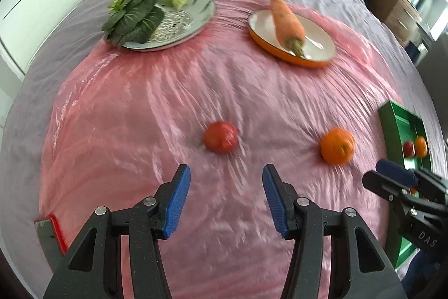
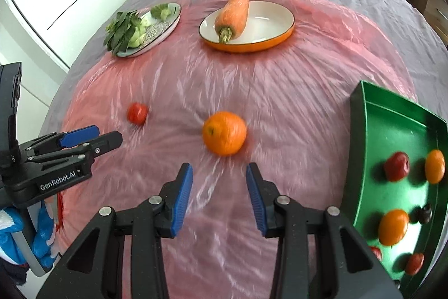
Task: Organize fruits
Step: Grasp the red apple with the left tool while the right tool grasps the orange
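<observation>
A red tomato (image 1: pixel 220 136) (image 2: pixel 137 113) lies on the pink plastic sheet just ahead of my left gripper (image 1: pixel 226 181), whose jaws stand open and empty. An orange (image 2: pixel 224 133) (image 1: pixel 337 145) rests a little beyond my right gripper (image 2: pixel 219 178), also open with nothing between its blue pads. A green tray (image 2: pixel 364 131) (image 1: pixel 392 131) at the right holds several oranges and red fruits. Each gripper shows at the edge of the other's view: the right gripper (image 1: pixel 392 178) and the left gripper (image 2: pixel 95 138).
A patterned plate (image 1: pixel 201 16) (image 2: pixel 170 24) with leafy greens sits far left. An orange-rimmed dish (image 1: pixel 316 32) (image 2: pixel 266 18) carries a carrot (image 1: pixel 287 21) (image 2: pixel 233 14). A red-edged object (image 1: pixel 51 231) lies near left. The sheet covers a grey bedspread; cupboards and boxes stand around.
</observation>
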`<control>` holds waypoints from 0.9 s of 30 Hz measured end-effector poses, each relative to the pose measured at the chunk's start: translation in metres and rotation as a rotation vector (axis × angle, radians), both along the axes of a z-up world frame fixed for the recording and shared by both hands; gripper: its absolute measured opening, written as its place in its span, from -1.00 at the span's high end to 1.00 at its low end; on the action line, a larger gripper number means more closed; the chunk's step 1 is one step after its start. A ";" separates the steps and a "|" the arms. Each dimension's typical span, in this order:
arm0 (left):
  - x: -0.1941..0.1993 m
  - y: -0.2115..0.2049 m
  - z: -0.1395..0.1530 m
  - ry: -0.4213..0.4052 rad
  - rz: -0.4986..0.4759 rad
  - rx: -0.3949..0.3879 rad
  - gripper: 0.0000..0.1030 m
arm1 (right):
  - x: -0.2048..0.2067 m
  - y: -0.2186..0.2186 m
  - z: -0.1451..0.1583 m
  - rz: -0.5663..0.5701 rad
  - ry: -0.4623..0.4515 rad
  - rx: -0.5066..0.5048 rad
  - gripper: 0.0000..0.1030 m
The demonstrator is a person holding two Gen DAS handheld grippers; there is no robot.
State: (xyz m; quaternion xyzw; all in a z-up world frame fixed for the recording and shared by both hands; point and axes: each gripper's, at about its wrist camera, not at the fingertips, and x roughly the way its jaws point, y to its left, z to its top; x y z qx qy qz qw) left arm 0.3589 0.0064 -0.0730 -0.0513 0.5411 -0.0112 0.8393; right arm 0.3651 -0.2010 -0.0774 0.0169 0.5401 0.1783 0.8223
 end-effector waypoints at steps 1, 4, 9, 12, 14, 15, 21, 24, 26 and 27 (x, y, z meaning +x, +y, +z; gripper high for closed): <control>0.004 0.004 -0.002 -0.002 0.015 -0.002 0.07 | 0.004 0.000 -0.002 -0.006 0.000 0.006 -0.20; 0.012 0.012 -0.006 0.000 0.036 -0.008 0.07 | 0.012 0.003 -0.007 -0.015 0.003 0.020 -0.20; 0.022 0.016 -0.012 -0.003 0.033 -0.007 0.07 | 0.020 0.007 -0.014 -0.025 0.000 0.017 -0.20; 0.027 0.016 -0.019 0.009 0.031 -0.005 0.07 | 0.022 0.008 -0.015 -0.034 -0.004 0.013 -0.66; 0.030 0.015 -0.022 0.013 0.026 -0.006 0.07 | 0.022 0.008 -0.015 -0.040 -0.014 0.007 -0.77; 0.031 0.013 -0.024 0.015 0.021 -0.001 0.07 | 0.023 0.008 -0.015 -0.039 -0.017 0.004 -0.77; 0.035 0.006 -0.032 0.021 -0.002 0.017 0.07 | 0.028 0.008 -0.021 -0.049 -0.012 -0.006 -0.77; 0.037 0.004 -0.036 0.028 -0.007 0.019 0.07 | 0.031 0.011 -0.025 -0.043 -0.005 -0.019 -0.77; 0.038 0.004 -0.039 0.031 -0.008 0.021 0.07 | 0.033 0.013 -0.028 -0.039 0.003 -0.024 -0.77; 0.039 0.004 -0.040 0.032 -0.008 0.020 0.07 | 0.034 0.015 -0.030 -0.039 0.009 -0.031 -0.77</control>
